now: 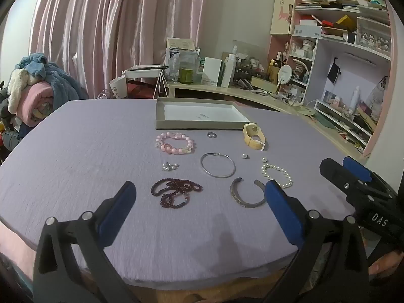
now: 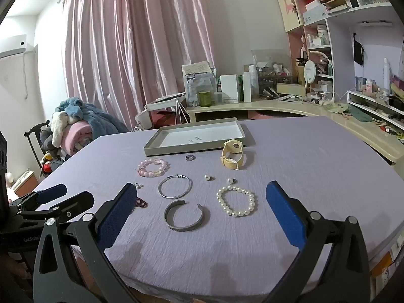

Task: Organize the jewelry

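Jewelry lies spread on a purple table point(image 1: 75, 151). A shallow grey tray point(image 1: 161, 123) with a white floor sits at the back. In front of it lie a pink bead bracelet point(image 1: 175, 143), a ring point(image 1: 211, 134), a cream watch point(image 1: 253, 132), a thin silver bangle point(image 1: 218, 165), a dark red bead strand point(image 1: 175, 192), a silver cuff point(image 1: 246, 195), a pearl bracelet point(image 1: 277, 175) and small pearl earrings point(image 1: 169, 166). My left gripper point(image 1: 200, 189) is open and empty above the near edge. My right gripper point(image 2: 199, 197) is open and empty above the cuff point(image 2: 186, 216) and the pearl bracelet point(image 2: 236, 201).
A cluttered desk point(image 1: 227, 89) and pink shelves point(image 1: 353, 50) stand behind and to the right. A pile of blankets and clothes point(image 1: 32, 91) sits at the left. Pink curtains point(image 1: 113, 25) hang behind.
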A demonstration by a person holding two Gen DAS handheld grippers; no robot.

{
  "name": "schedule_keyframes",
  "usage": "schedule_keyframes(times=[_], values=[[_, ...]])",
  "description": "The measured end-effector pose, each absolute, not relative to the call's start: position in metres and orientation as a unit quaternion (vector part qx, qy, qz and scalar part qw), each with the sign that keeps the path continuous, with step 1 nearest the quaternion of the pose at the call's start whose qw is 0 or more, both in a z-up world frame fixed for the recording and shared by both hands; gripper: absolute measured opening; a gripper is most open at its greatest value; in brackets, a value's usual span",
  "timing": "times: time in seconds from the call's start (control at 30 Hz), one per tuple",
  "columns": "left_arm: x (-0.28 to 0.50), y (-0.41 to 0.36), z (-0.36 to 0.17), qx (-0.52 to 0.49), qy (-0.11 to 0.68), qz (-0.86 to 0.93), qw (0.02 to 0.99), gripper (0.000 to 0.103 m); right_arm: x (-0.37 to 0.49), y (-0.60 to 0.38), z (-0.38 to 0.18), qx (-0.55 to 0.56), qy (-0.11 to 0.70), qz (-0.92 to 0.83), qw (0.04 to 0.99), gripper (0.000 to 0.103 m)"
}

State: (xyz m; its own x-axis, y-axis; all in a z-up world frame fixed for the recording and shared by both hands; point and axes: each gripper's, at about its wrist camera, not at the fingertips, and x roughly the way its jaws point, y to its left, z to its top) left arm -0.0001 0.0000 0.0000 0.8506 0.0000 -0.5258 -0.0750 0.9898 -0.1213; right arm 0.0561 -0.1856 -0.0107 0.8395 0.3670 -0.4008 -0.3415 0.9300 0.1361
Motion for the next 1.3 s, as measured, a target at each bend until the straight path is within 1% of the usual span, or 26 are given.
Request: schedule_keyframes(times=[1.3], values=[[-0.0015,0.0069,-0.0041,-0.073,0.276,0.022,0.958,0.101,0.0609,-0.1867,-0.0127,0.031,0.216,0.185,0.958,0.102]])
